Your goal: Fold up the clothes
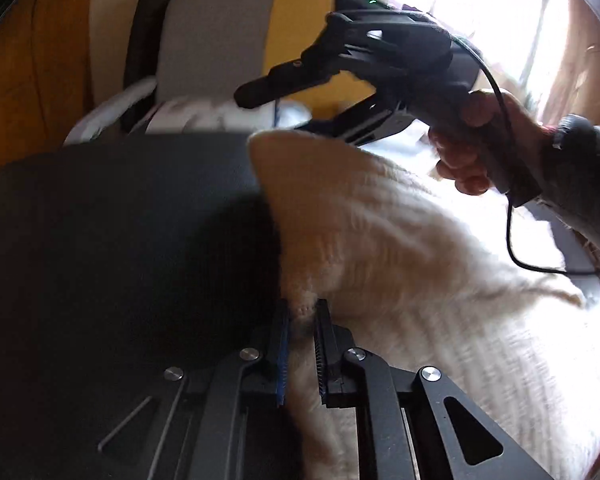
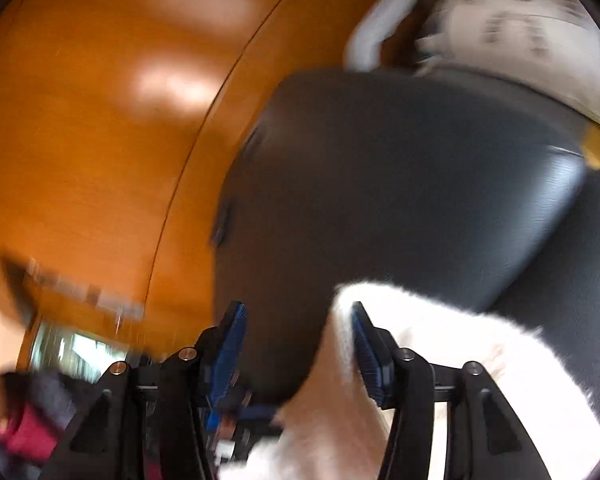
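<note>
Early stage, as judged: no finished fold is seen. A cream knit garment, likely a sweater, is lifted and draped over a black leather seat, not laid flat.

Left gripper: fingers nearly closed, with a bunched edge of the knit pinched between the pads. Right gripper: fingers wide apart in its own blurred view; the fabric lies against the right-hand finger only, and nothing is clamped. In the left wrist view the right gripper is held by a hand above the garment's top corner, one finger dark against a yellow cushion.

Left to do, as judged: spreading, aligning edges, folding over, smoothing. Whether sleeves are tucked cannot be told.
</note>
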Motion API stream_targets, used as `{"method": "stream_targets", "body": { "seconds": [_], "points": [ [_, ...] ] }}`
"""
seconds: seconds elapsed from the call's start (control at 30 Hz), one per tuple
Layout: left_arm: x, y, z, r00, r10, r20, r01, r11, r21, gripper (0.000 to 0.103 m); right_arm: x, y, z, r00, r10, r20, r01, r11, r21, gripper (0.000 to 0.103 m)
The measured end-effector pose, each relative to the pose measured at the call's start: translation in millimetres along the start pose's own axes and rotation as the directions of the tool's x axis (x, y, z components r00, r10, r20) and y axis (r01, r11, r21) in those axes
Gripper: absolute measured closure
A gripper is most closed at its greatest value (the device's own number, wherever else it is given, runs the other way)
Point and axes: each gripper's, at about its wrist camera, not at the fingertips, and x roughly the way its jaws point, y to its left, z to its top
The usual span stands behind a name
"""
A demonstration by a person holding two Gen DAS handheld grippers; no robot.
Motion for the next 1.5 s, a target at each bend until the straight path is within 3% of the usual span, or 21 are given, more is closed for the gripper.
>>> {"method": "stream_targets", "body": {
  "seconds": [0.13, 0.23, 0.4, 0.5, 0.6, 0.67, 0.7, 0.73, 0.83, 0.97, 1.07, 1.23, 1.33, 1.4, 1.5],
  "points": [
    [-12, 7, -2, 0.999, -0.03, -0.027, 0.029, 0.999, -0.039, 0.086, -26, -19, -14, 0.98, -0.105, 0.167, 0.092, 0.992, 0.082, 0.055],
    [-27, 19, 3, 0.995, -0.095, -0.011, 0.093, 0.991, -0.093, 0.085, -65, -12, -30, 0.95, -0.113, 0.29, 0.08, 0.989, 0.124, 0.055],
    [-32, 52, 40, 0.986, -0.157, 0.051, 0.165, 0.965, -0.206, 0.068, -145, 9, -99, 0.904, -0.127, 0.408, 0.063, 0.984, 0.167, 0.051],
    [-13, 71, 61, 0.976, -0.215, 0.034, 0.215, 0.93, -0.299, 0.059, -198, 8, -165, 0.835, -0.252, 0.49, 0.128, 0.954, 0.271, 0.051],
    [-1, 72, 74, 0.976, -0.215, 0.015, 0.208, 0.919, -0.336, 0.058, -260, -5, -244, 0.735, -0.42, 0.533, 0.192, 0.882, 0.431, 0.05],
    [-5, 56, 79, 0.979, -0.204, 0.019, 0.2, 0.929, -0.31, 0.058, -294, -17, -295, 0.675, -0.5, 0.542, 0.196, 0.83, 0.522, 0.05],
    [-5, 48, 81, 0.978, -0.205, 0.025, 0.203, 0.936, -0.288, 0.057, -306, -24, -317, 0.655, -0.527, 0.542, 0.185, 0.807, 0.561, 0.048],
    [-2, 40, 82, 0.98, -0.199, 0.025, 0.199, 0.945, -0.26, 0.056, -315, -32, -334, 0.648, -0.532, 0.545, 0.163, 0.796, 0.583, 0.048],
    [7, 16, 84, 0.985, -0.173, 0.0, 0.169, 0.965, -0.2, 0.055, -321, -46, -362, 0.659, -0.48, 0.579, 0.08, 0.811, 0.58, 0.048],
    [9, -2, 79, 0.987, -0.156, -0.03, 0.147, 0.972, -0.183, 0.055, -307, -68, -352, 0.686, -0.415, 0.598, 0.018, 0.831, 0.556, 0.048],
    [6, -8, 73, 0.989, -0.145, -0.041, 0.135, 0.973, -0.186, 0.053, -296, -81, -344, 0.724, -0.369, 0.583, -0.014, 0.836, 0.548, 0.048],
    [10, -7, 63, 0.988, -0.14, -0.069, 0.126, 0.977, -0.174, 0.051, -280, -77, -328, 0.745, -0.291, 0.601, -0.06, 0.867, 0.495, 0.048],
    [8, -9, 55, 0.987, -0.142, -0.073, 0.129, 0.978, -0.167, 0.051, -272, -67, -319, 0.756, -0.305, 0.579, -0.009, 0.88, 0.475, 0.048],
    [6, -9, 50, 0.986, -0.147, -0.073, 0.133, 0.977, -0.168, 0.051, -266, -66, -316, 0.756, -0.356, 0.55, 0.048, 0.867, 0.496, 0.043],
    [3, -9, 44, 0.985, -0.16, -0.072, 0.145, 0.974, -0.174, 0.05, -255, -56, -312, 0.737, -0.431, 0.521, 0.169, 0.864, 0.475, 0.04]
  ]
}}
